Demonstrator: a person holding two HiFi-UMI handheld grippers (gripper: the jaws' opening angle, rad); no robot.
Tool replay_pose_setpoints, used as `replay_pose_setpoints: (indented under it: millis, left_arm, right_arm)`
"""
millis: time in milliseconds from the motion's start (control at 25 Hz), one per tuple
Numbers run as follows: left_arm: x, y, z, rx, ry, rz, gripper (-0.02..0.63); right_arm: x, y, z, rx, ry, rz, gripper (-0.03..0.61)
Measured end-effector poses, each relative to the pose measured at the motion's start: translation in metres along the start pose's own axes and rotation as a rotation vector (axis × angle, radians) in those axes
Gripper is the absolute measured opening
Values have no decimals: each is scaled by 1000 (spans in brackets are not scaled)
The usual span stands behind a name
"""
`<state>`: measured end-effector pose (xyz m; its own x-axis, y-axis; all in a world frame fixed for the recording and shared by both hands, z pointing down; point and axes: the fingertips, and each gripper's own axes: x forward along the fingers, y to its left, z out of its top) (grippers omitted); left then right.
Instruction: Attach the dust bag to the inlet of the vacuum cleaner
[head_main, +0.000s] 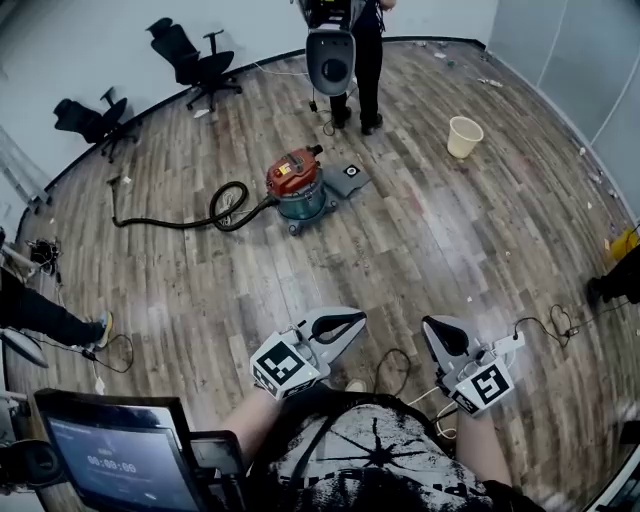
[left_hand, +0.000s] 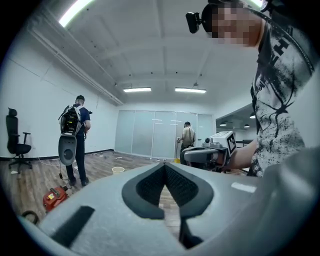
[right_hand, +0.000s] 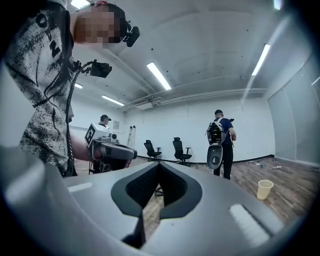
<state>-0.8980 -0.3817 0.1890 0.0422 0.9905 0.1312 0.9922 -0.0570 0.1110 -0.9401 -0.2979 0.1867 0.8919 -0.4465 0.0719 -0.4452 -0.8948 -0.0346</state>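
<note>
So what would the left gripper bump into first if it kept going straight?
Probably nothing soon: the left gripper, shut, points over wooden floor toward the far glass wall. The right gripper sits just right of that line.

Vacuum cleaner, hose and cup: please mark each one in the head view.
vacuum cleaner (head_main: 293, 173), head view, on its red top.
hose (head_main: 150, 224), head view, on its straight run left of the loop.
cup (head_main: 465, 140), head view, on its side wall.
</note>
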Motion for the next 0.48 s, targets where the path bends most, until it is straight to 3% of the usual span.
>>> replay_pose_setpoints:
  millis: [480]
  left_arm:
    - [-1,-7,-9,-8,42,-15,3]
  right_arm:
    - [9,11,-5,45,-7,59,6]
